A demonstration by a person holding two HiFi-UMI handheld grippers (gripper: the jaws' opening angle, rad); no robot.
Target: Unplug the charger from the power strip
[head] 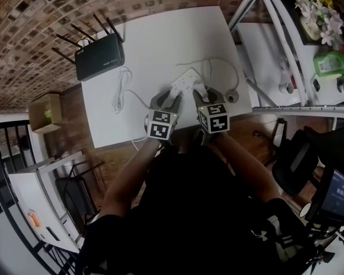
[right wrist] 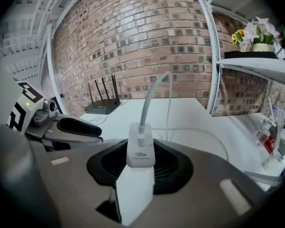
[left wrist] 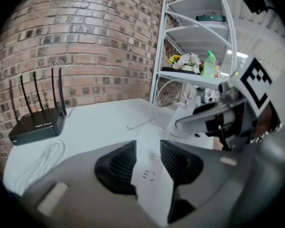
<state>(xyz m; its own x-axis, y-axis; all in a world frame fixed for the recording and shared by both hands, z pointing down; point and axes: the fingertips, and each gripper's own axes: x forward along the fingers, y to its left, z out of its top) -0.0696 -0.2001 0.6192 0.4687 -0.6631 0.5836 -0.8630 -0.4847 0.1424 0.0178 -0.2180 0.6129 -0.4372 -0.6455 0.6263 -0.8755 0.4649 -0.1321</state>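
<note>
The white rectangular tabletop (head: pixel 155 44) carries a black router with antennas (head: pixel 99 57) at its far left corner. The left tongs (left wrist: pixel 148 161) pinch the near end of the long white plastic power strip (head: pixel 184 83). The right tongs (right wrist: pixel 141 167) pinch the small white block charger (right wrist: pixel 140 152), just right of the strip, with its white cable (right wrist: pixel 149 99) attached.

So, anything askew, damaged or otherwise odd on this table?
Nothing spilled or damaged. The power strip does look slightly skewed between the fingers of the left gripper; the right gripper grips the charger squarely.
</note>
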